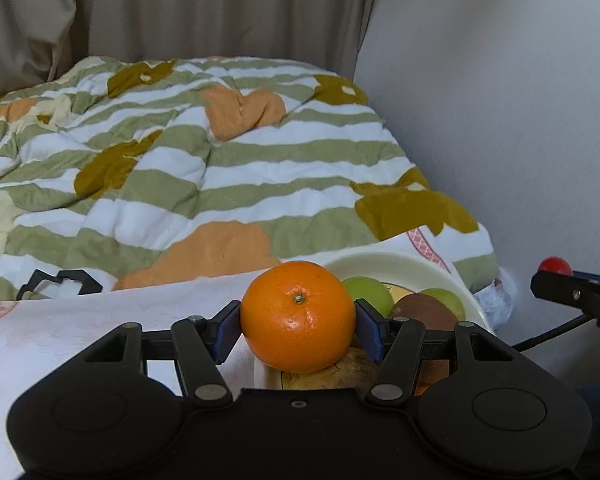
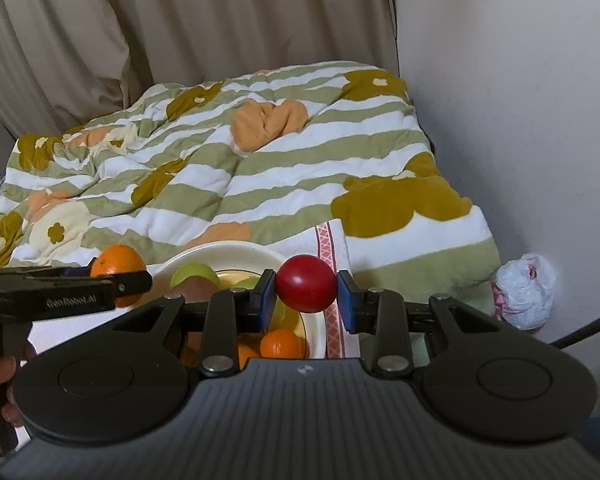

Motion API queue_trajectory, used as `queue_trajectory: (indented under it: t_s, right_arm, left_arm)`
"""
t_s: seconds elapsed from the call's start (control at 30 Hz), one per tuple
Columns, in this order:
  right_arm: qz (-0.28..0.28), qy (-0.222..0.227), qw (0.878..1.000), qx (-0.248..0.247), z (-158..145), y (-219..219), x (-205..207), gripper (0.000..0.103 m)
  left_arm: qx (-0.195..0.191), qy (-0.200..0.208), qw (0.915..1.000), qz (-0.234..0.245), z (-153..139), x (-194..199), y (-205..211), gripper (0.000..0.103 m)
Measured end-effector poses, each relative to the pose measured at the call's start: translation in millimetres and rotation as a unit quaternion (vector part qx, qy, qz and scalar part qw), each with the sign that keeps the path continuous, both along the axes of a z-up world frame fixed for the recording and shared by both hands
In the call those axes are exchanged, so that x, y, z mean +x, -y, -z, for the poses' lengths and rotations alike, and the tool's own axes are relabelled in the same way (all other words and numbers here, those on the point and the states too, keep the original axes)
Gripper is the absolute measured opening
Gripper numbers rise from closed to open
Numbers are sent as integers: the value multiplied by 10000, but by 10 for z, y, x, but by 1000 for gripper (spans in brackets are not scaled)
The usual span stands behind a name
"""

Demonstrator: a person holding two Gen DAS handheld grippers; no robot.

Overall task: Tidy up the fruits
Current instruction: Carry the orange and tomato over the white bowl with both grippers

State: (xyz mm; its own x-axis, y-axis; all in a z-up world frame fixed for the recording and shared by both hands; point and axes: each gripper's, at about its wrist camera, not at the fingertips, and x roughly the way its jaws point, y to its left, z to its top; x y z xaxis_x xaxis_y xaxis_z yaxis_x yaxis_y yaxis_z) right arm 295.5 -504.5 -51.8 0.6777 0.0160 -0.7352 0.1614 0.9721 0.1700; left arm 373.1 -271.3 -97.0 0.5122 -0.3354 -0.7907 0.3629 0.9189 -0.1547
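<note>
A wall closes the right of both frames and a beige curtain (image 1: 204, 8) fills the top, with a rumpled striped quilt (image 1: 220, 152) spread between them; open room is seen mainly over the quilt and over the white cloth (image 1: 60, 332) at the lower left of the left wrist view. A cream bowl (image 2: 236, 250) sits on that cloth at lower centre, its far rim near the quilt's edge, and green fruits (image 1: 368, 294), a brown fruit (image 1: 422, 308) and a small mandarin (image 2: 281, 343) are seen inside it. The orange (image 1: 298, 316), glossy with its stem end facing the camera, is clamped between the blue pads of the left gripper (image 1: 298, 320) above the bowl's near rim. The red fruit (image 2: 306, 283), smooth and round, is gripped by the right gripper (image 2: 306, 292) over the bowl's right side. A crumpled white bag (image 2: 526, 296) lies against the wall at the right.
</note>
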Motion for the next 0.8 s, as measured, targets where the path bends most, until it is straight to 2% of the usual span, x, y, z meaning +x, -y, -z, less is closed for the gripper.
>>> queue_trajectory:
  t_s: [0.2, 0.23, 0.27, 0.33, 0.8]
  right_arm:
    - [-58, -109, 9999, 88, 110, 6, 185, 48]
    - [-70, -122, 9999, 96, 122, -3, 212, 48]
    - [-85, -132, 9998, 102, 136, -12, 235, 48]
    - [-125, -146, 9998, 114, 154, -39, 276, 48]
    - [-682, -227, 9972, 199, 241, -344, 701, 48]
  left_arm:
    - [13, -32, 10000, 45, 73, 57, 10, 65]
    - [-19, -20, 10000, 53, 73, 58, -2, 70]
    - [-57, 33, 10000, 70, 60, 52, -15, 80]
    - [-79, 160, 9998, 76, 26, 29, -35, 88]
    - [175, 515, 9985, 15, -193, -180, -190, 94]
